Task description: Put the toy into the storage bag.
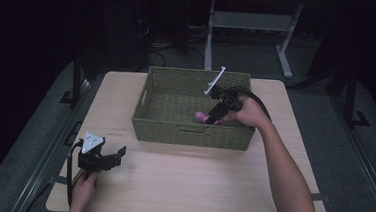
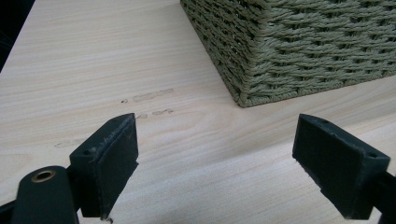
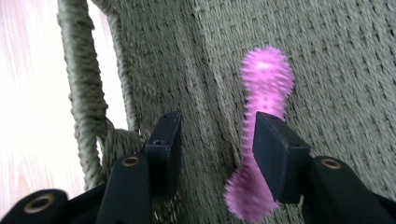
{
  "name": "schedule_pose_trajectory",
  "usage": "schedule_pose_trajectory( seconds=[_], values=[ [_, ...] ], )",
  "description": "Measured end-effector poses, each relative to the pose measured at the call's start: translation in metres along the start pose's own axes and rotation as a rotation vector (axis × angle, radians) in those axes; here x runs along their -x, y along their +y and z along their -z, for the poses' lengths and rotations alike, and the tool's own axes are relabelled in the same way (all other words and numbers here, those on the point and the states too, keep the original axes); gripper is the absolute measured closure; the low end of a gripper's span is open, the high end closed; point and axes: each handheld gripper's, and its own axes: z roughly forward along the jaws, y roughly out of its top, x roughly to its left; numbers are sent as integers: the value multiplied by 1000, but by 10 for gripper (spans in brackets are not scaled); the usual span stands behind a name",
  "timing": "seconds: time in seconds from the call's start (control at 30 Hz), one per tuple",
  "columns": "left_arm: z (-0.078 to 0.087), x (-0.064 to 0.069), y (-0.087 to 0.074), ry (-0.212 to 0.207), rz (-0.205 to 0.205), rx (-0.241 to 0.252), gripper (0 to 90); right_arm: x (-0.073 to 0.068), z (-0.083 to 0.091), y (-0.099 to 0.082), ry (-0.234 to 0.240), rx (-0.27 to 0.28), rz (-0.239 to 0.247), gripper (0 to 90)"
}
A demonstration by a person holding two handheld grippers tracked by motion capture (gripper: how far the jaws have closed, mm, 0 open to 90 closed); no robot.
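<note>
A green woven basket (image 1: 191, 136) stands on the far half of the light wooden table (image 1: 181, 180). A pink spiky dumbbell-shaped toy (image 1: 201, 117) lies on its floor near the front wall. My right gripper (image 1: 214, 117) reaches down into the basket. In the right gripper view the right gripper (image 3: 217, 140) is open; the blurred toy (image 3: 266, 79) lies beyond its right jaw, not between the jaws, against the basket weave (image 3: 336, 70). My left gripper (image 1: 117, 156) rests low at the front left, open and empty (image 2: 215, 158), facing the basket's corner (image 2: 303, 46).
A handle slot in the basket wall (image 3: 84, 93) is just left of the right jaws. Faint marks (image 2: 149, 98) show on the tabletop ahead of the left gripper. Bare wood runs across the table's front. Desk legs (image 1: 285, 52) stand on the dark floor beyond.
</note>
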Motion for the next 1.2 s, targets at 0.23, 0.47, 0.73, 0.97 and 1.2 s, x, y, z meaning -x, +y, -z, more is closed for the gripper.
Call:
schedule_pose_trajectory(
  seconds=[0.23, 0.47, 0.73, 0.97, 1.2],
  values=[
    [0, 0, 0, -1, -1, 0, 139, 0, 1, 0, 6, 7, -5, 471],
    [1, -1, 0, -4, -7, 0, 138, -2, 0, 1, 8, 9, -18, 450],
    [2, 0, 0, -8, -8, -1, 138, -5, 8, 1, -3, 33, -24, 427],
    [1, 0, 0, -10, -8, -2, 138, -9, 15, 0, -16, 42, -28, 418],
    [1, 0, 0, -7, -8, -3, 139, -11, 24, -3, -27, 61, -33, 409]
  ],
)
